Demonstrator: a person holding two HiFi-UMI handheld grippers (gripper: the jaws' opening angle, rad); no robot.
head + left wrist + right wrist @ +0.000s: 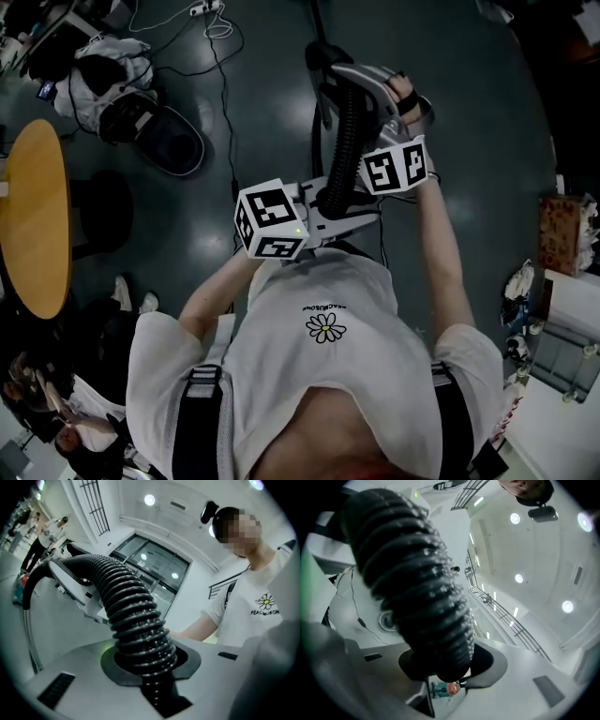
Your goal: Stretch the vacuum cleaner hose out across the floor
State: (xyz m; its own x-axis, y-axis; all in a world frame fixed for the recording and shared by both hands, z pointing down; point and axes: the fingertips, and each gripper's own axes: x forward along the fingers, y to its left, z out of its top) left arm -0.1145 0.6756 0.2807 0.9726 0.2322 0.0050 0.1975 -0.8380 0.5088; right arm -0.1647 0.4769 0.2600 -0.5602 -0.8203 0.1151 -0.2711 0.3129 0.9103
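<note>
Holding the hose (131, 616) clenched between the jaws of left gripper (145, 677) and right gripper (440, 667); next, probably, draw them apart.

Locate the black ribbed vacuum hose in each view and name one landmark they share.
Head view: the hose runs down the upper centre, just above the person's chest.
Left gripper view: the hose arcs from upper left down to bottom centre.
Right gripper view: the hose fills the upper left through to the centre.
Landmark: the daisy-print white shirt, seen in the head and left gripper views only.
</note>
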